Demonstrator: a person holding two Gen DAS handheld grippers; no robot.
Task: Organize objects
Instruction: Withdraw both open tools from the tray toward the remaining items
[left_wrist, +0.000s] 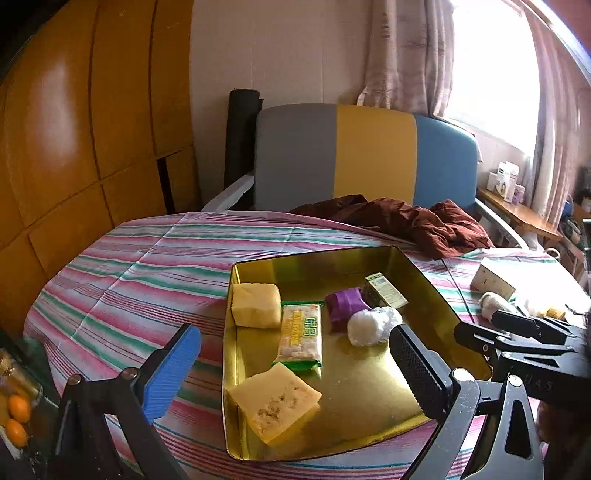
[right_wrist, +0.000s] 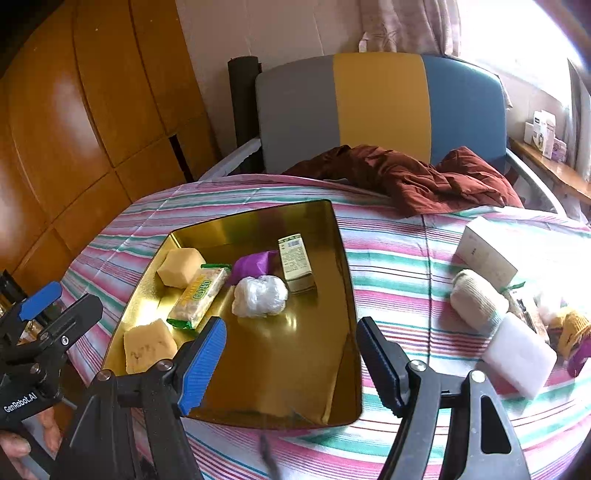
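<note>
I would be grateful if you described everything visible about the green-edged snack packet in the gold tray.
The snack packet is a long, flat, clear plastic wrapper with green crimped ends and green lettering, showing pale biscuit-like contents. It looks sealed and lies flat on the gold tray, between two yellow sponge blocks, close to or touching both. No gripper touches it.

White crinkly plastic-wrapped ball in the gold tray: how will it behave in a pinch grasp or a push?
The white wrapped ball looks soft and light, so it probably squashes between pads. Its glossy crinkled film may slip. Being roundish on the smooth gold tray, a push likely rolls or slides it toward the purple packet.
</note>
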